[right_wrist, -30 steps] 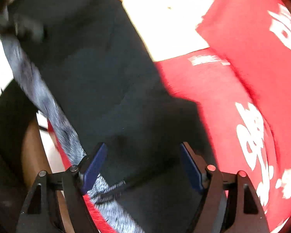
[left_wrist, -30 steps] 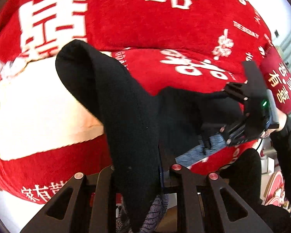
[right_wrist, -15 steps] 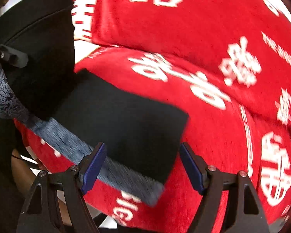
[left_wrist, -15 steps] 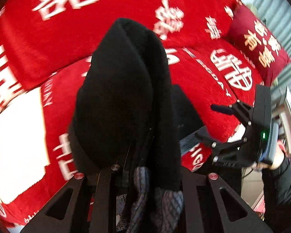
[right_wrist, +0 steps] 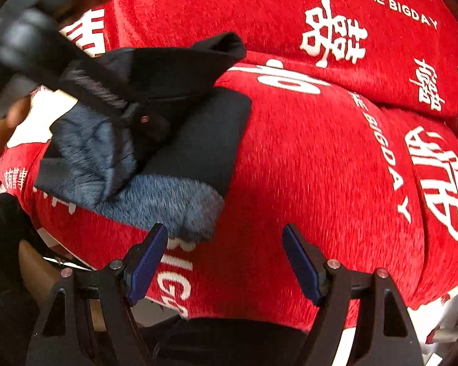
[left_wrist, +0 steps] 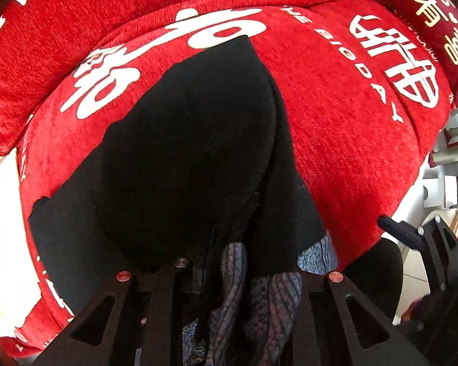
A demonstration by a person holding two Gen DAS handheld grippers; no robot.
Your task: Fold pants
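Black pants (left_wrist: 186,152) with a grey-blue fleece lining (left_wrist: 259,292) lie folded on the red sofa seat (left_wrist: 345,140). My left gripper (left_wrist: 226,262) points down at them and pinches a bunch of cloth at the waist end; its jaws are opening slightly, with the cloth still pressed between them and hiding the fingertips. In the right wrist view the pants (right_wrist: 198,140) sit at the left, with the blurred left gripper (right_wrist: 137,113) holding the upper layer over them. My right gripper (right_wrist: 226,262) is open above bare cushion, right of the lining's edge (right_wrist: 174,204), holding nothing.
The sofa cover is red with white characters; the backrest (right_wrist: 336,6) rises behind the seat. A dark red pillow (left_wrist: 433,15) lies at the far right. The seat's front edge (right_wrist: 174,289) is just below my right gripper. A person's hand (right_wrist: 3,134) shows at the left.
My left gripper has carried the pants end across the seat and lowered it, laying the top layer over the lower one. My right gripper has drawn away to the right, off the cloth.
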